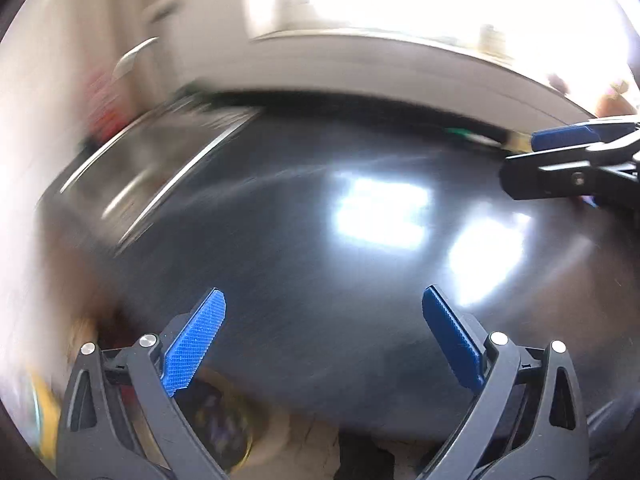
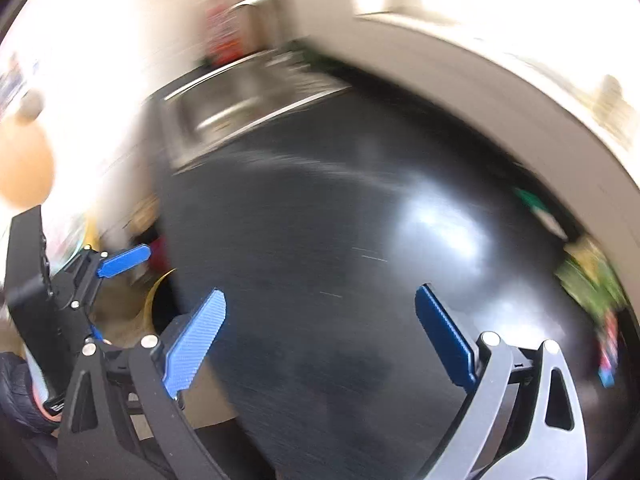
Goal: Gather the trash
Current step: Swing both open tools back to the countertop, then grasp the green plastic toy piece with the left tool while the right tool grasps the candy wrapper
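Note:
Both views are smeared by motion. My left gripper [image 1: 324, 294] is open over a glossy black countertop [image 1: 320, 220], with nothing between its blue pads. My right gripper [image 2: 320, 292] is also open and empty over the same countertop [image 2: 320, 220]. Green wrappers [image 2: 592, 280] lie blurred at the counter's right end against the wall, and a smaller green scrap [image 2: 532, 200] sits farther back. That scrap [image 1: 460, 133] shows faintly in the left wrist view. A round container with a yellow rim [image 1: 224, 432] sits below the counter's near edge, with something dark inside.
A steel sink [image 2: 240, 96] with a faucet [image 2: 252, 0] is set in the counter's far left, a red bottle [image 2: 224, 36] behind it. A pale wall and a bright window ledge [image 1: 400, 48] run along the back. One blue pad of the other gripper's fingers [image 1: 560, 138] reaches in from the right.

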A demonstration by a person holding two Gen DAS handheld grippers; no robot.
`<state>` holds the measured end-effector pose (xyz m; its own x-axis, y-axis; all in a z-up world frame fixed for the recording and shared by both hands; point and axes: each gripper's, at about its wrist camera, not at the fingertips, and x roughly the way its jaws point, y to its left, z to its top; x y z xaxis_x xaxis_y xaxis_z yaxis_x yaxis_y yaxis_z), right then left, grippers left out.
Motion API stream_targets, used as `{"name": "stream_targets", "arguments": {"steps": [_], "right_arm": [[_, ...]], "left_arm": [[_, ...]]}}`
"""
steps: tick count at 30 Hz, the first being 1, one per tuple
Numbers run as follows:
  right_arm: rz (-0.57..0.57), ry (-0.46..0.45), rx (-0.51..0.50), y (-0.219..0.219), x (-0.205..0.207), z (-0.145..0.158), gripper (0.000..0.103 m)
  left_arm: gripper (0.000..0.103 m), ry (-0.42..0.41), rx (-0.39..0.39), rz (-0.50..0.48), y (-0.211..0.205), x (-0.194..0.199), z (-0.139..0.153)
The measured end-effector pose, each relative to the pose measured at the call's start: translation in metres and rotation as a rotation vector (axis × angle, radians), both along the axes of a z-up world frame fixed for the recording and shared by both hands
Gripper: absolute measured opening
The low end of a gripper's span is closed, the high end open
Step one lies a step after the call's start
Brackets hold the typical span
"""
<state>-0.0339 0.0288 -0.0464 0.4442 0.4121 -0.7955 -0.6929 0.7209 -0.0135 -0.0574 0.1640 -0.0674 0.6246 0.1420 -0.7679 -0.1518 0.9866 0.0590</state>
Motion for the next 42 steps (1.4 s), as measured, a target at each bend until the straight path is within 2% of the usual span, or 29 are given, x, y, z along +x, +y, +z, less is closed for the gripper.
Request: {"name": "stream_targets", "arguments": {"steps": [4, 6, 9, 15, 23, 29, 37, 42], "right_arm": [[-0.207, -0.036, 0.042, -0.093, 0.011, 0.009, 0.093], [-0.295, -0.046, 0.055, -0.134, 0.011, 0.009, 0.093], [-0.422, -0.047, 0.085, -0.193, 0.006, 0.008, 0.093], [-0.529, -0.048, 0.113, -0.256, -0.002, 0.002, 0.093], [-0.549, -0.041, 0.131, -0.274, 0.014, 0.005, 0.093], [-0.545, -0.020, 0.122, -0.282, 0.050, -0.001, 0.093], [-0.576, 0.031, 0.077, -0.296, 0.121, -0.028, 0.093], [-0.582, 0.088, 0.019, -0.304, 0.180, -0.061, 0.093]], "left_arm": [[0.096, -0.024, -0.009, -0.226, -0.073, 0.045, 0.013], [0.096, -0.035, -0.022, -0.309, -0.105, 0.058, 0.017], [0.096, -0.039, -0.039, -0.408, -0.147, 0.073, 0.021], [0.096, -0.033, -0.036, -0.522, -0.197, 0.086, 0.020], [0.096, -0.008, -0.048, -0.536, -0.204, 0.109, 0.012], [0.096, 0.013, -0.072, -0.523, -0.207, 0.149, 0.002], [0.096, 0.077, -0.061, -0.528, -0.219, 0.231, -0.034], [0.095, 0.125, -0.063, -0.528, -0.228, 0.287, -0.066]]}}
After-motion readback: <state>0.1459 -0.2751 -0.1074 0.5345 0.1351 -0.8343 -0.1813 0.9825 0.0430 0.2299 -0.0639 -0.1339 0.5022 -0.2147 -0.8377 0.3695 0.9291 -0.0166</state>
